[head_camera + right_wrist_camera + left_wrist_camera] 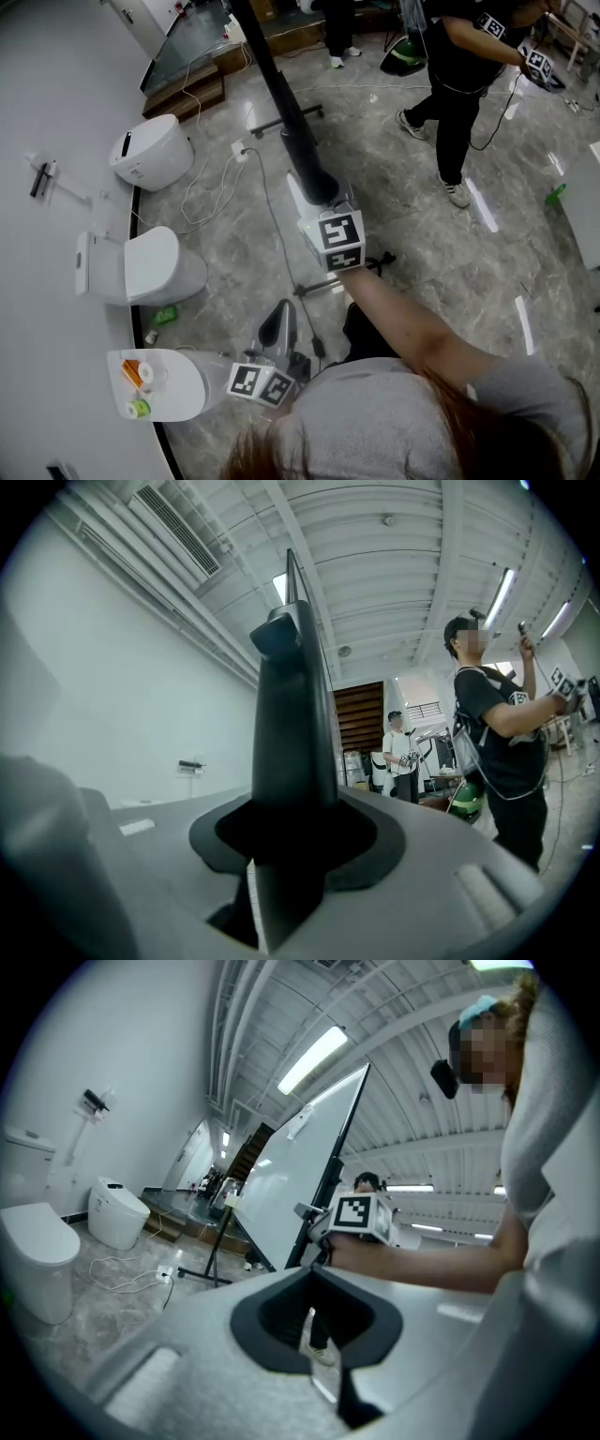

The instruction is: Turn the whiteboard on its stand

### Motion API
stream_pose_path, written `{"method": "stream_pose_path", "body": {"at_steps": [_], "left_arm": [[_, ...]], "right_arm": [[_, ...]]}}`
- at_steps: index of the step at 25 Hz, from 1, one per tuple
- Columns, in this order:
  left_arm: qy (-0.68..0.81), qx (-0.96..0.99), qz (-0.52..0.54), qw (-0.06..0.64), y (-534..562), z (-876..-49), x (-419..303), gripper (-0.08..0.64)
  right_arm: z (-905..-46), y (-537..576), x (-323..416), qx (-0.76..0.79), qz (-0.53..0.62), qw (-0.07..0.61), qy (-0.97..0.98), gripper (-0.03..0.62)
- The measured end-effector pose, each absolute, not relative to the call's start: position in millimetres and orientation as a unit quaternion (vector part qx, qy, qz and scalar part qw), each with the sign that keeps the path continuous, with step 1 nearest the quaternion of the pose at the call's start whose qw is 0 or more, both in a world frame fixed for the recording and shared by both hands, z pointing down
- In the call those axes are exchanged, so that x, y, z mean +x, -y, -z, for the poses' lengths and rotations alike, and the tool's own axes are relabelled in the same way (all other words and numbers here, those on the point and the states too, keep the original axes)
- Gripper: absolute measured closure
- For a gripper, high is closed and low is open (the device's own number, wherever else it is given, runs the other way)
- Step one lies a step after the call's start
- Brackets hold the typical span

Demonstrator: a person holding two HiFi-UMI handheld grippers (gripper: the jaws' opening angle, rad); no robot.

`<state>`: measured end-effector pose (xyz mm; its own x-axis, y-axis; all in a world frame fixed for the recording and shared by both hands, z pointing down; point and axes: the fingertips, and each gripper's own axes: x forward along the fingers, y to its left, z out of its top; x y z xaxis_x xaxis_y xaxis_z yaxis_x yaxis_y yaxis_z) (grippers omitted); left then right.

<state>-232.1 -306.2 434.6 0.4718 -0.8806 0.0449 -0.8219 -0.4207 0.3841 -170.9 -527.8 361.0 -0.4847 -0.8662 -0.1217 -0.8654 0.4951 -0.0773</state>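
Observation:
The whiteboard shows edge-on from above as a long dark bar tilted on its stand. In the left gripper view the whiteboard is a white slanted panel with a black frame. My right gripper is shut on the board's dark frame edge, and the whiteboard rises straight up from between the jaws of my right gripper. The right gripper also shows at that edge from the left side. My left gripper hangs lower, close to my body and apart from the board. The left gripper holds nothing, with only a thin slit between its jaws.
Three white toilets line the curved left wall. White cables and a power strip lie on the marble floor beside the stand. A stand foot crosses the floor near me. A person in black stands at the back right.

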Motion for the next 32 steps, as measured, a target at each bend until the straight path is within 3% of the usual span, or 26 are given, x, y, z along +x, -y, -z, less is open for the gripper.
{"method": "stream_pose_path", "body": {"at_steps": [32], "left_arm": [[0.486, 0.847, 0.095, 0.193, 257.8, -433.6, -197.2, 0.558]], "right_arm": [[-364.8, 454.2, -164.6, -0.480, 0.009, 0.071, -0.875, 0.420]]}}
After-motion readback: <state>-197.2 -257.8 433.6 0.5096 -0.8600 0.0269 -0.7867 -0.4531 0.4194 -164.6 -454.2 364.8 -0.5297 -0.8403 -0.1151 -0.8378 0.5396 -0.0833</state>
